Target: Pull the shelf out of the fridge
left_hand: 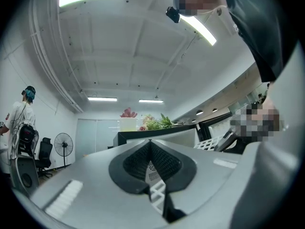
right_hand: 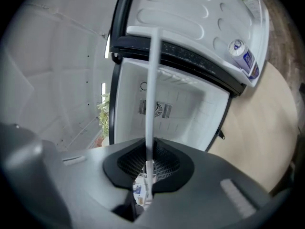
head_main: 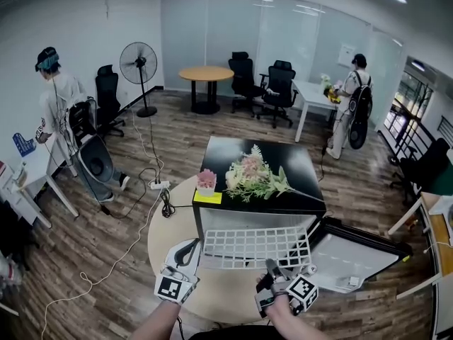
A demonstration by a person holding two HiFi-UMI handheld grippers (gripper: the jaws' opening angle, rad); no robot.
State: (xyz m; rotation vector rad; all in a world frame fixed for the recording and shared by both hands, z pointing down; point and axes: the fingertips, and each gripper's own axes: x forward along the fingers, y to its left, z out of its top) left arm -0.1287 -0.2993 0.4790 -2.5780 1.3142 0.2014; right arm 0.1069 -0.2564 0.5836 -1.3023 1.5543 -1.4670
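Note:
A small black fridge (head_main: 255, 163) stands on a round table with its door (head_main: 354, 257) swung open to the right. The white wire shelf (head_main: 255, 248) sticks out of its front, most of it past the opening. My right gripper (head_main: 272, 266) is shut on the shelf's front edge. In the right gripper view the shelf (right_hand: 151, 89) runs edge-on between the pads of that gripper (right_hand: 148, 163), toward the white fridge interior (right_hand: 167, 109). My left gripper (head_main: 187, 250) hovers by the shelf's left front corner, tilted upward. Its pads (left_hand: 150, 149) meet with nothing between them.
A bunch of flowers (head_main: 255, 179) and a pink potted plant (head_main: 206, 180) sit on top of the fridge. A can (right_hand: 237, 47) rests in the door rack. The round wooden table (head_main: 170, 225) has cables on the floor to its left. People, chairs and fans stand farther off.

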